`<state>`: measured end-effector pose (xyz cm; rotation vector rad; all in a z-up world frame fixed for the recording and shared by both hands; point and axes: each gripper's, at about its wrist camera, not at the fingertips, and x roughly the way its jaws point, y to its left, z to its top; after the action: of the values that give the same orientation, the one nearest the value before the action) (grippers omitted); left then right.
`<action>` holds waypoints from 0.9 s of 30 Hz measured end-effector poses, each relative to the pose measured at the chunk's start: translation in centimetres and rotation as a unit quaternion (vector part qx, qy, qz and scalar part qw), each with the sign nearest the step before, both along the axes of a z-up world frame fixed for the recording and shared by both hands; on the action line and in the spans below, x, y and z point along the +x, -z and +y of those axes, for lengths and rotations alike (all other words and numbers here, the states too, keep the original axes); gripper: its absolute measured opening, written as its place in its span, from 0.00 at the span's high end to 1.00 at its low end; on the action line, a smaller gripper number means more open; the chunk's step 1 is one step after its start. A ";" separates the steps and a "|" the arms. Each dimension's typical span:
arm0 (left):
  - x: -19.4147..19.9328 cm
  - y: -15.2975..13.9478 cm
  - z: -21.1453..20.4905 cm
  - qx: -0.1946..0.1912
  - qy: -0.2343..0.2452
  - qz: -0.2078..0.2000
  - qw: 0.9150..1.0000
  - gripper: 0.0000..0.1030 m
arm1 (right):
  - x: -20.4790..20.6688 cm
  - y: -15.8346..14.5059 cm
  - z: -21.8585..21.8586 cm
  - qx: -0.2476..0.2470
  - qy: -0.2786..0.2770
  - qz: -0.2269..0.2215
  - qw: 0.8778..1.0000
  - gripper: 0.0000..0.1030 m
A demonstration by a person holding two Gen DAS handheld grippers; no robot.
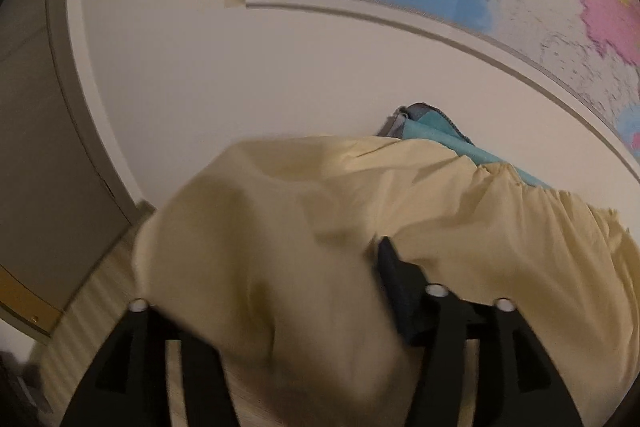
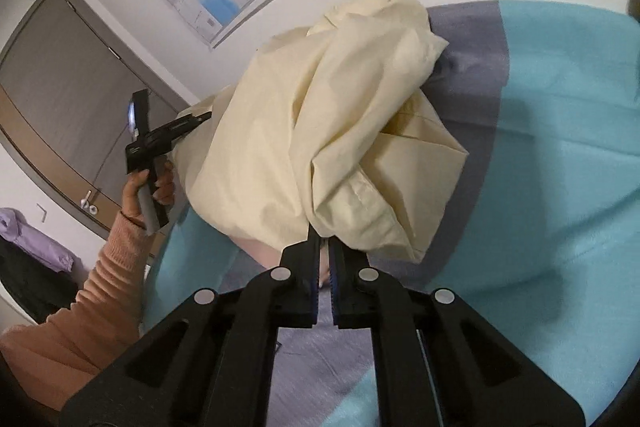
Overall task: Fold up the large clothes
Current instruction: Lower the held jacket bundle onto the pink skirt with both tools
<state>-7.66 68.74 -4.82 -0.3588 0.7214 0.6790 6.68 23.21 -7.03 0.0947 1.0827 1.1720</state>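
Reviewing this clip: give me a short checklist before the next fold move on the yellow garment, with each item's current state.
1. Right gripper pinching the yellow garment: ok, jaws shut on its hem.
2. Left gripper gripping cloth: not ok, jaws open, fabric draped between.
3. Garment spread flat: not ok, bunched and hanging.
4. Bedspread free for laying down: ok on the visible part.
5. Garment's sleeves located: cannot tell.

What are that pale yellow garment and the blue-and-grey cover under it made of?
Pale yellow garment: probably thin woven cotton, matte; it holds crisp creases and shows a stitched hem. Blue-and-grey cover: apparently a softer, thicker fabric, matte, lying in broad shallow wrinkles.
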 end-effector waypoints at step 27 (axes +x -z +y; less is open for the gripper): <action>0.1 1.1 -12.2 0.053 0.115 -0.007 0.992 0.21 | 3.1 0.2 7.5 -0.035 0.012 -0.043 0.998 0.58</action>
<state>-7.60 56.51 -5.89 -0.1780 0.6981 0.4938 9.75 30.69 -7.23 0.0027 1.0435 1.1049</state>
